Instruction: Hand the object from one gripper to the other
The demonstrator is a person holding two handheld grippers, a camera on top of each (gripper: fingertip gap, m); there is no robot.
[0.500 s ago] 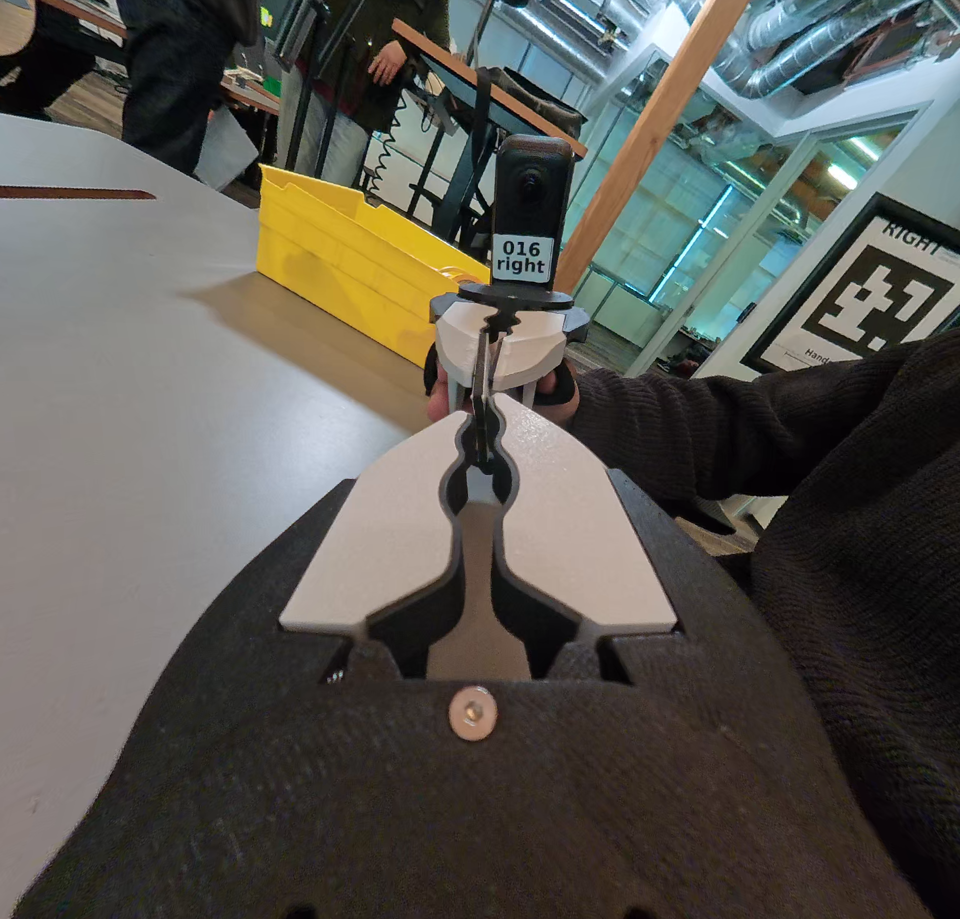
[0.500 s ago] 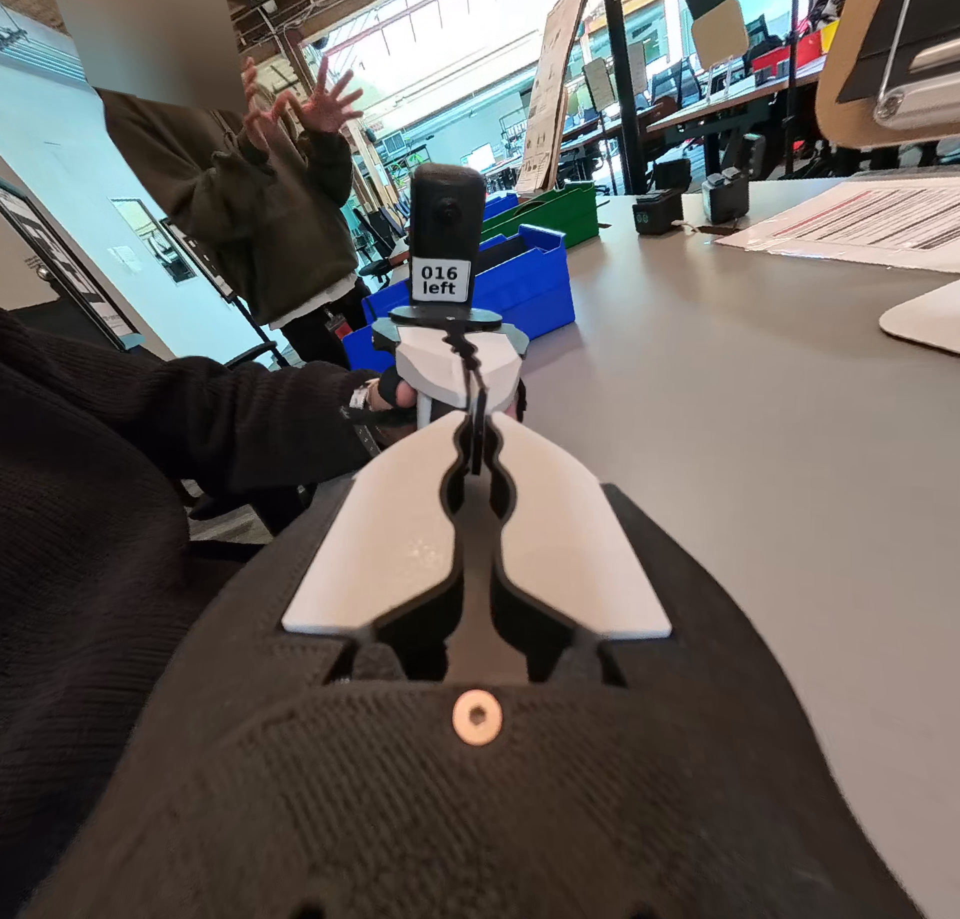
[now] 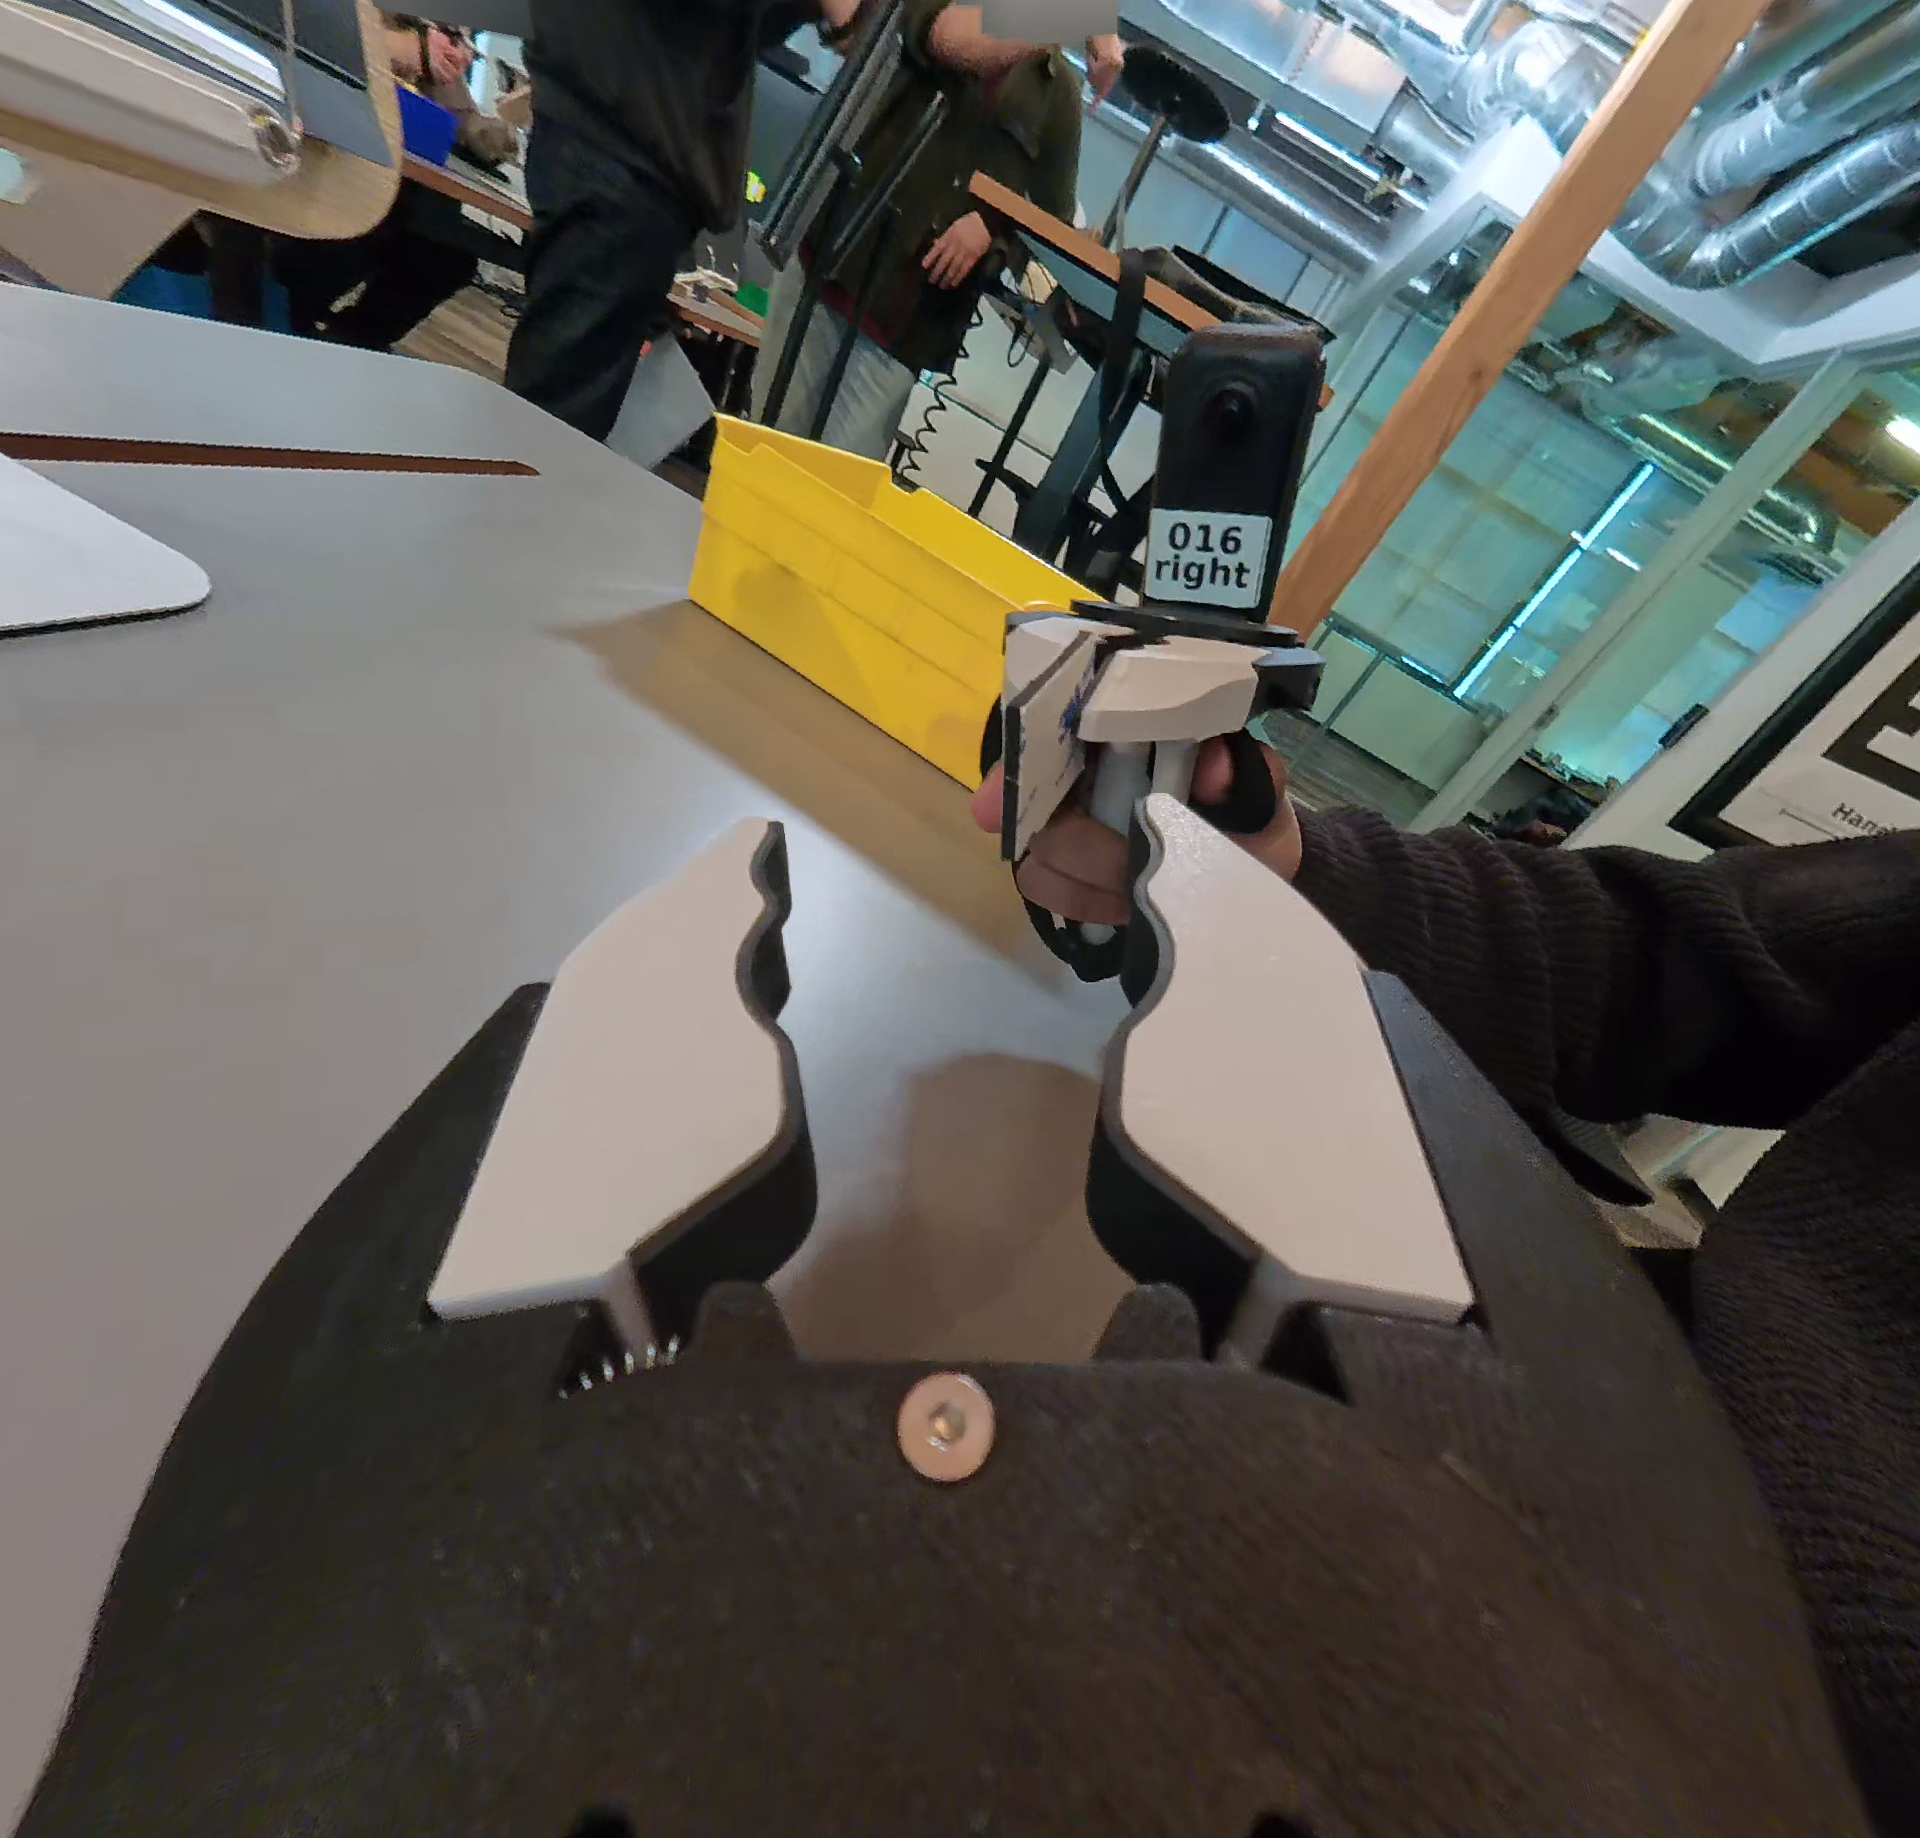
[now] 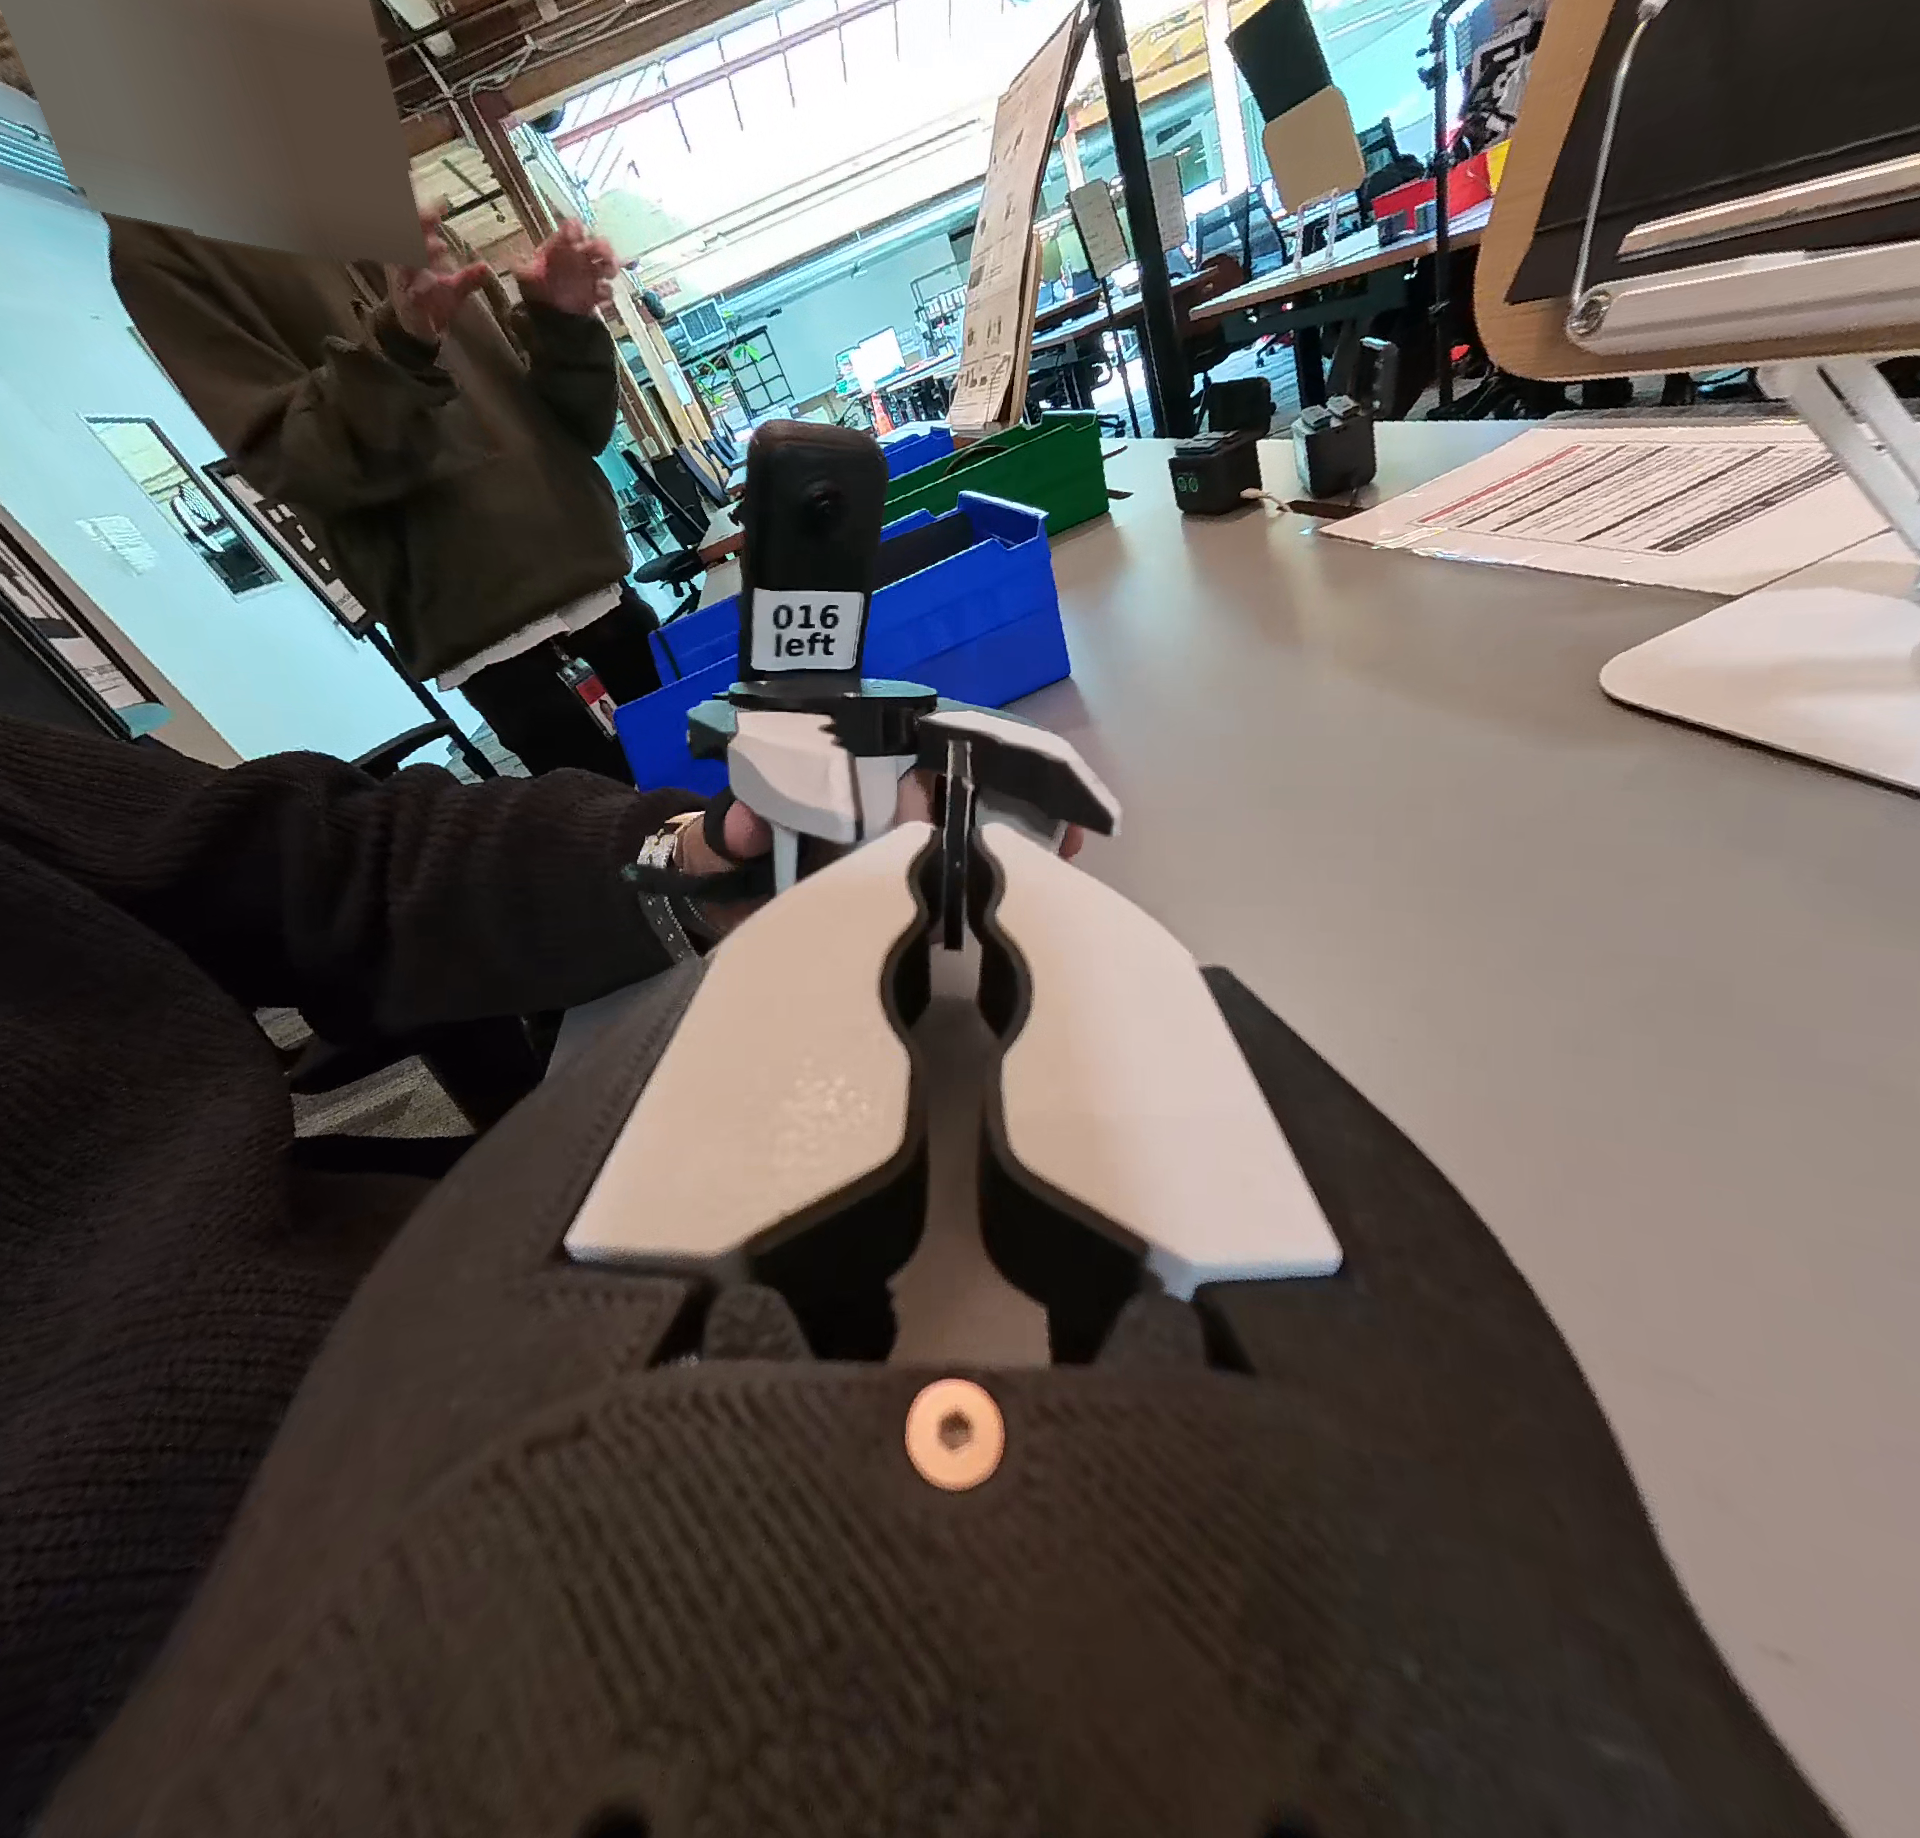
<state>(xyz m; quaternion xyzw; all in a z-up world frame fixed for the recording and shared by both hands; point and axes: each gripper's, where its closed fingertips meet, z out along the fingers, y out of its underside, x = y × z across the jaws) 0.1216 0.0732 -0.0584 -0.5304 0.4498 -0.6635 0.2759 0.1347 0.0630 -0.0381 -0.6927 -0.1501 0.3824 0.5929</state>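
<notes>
The object is a thin flat card. In the right wrist view it shows edge-on as a dark strip [image 4: 954, 895] pinched between the tips of my right gripper [image 4: 954, 843], which is shut on it. In the left wrist view its pale face with blue marks [image 3: 1039, 760] hangs from the right gripper [image 3: 1081, 687], held up beyond my right finger. My left gripper [image 3: 961, 832] is open and empty, jaws wide apart above the grey table [image 3: 312, 801]. It also shows in the right wrist view [image 4: 914, 770], open, just behind the card, not touching it.
A yellow bin [image 3: 873, 593] stands on the table behind the right gripper. A blue bin [image 4: 935, 604] and a green bin [image 4: 997, 469] stand behind the left gripper. A monitor base [image 4: 1787, 676] and a printed sheet [image 4: 1621, 510] lie to the right. People stand beyond the table. Left and right tips are no more than a few centimetres apart.
Half a second ago both grippers were shut on the card, tip to tip. My left gripper has opened, let go and swung to the left. The right gripper keeps the card.
</notes>
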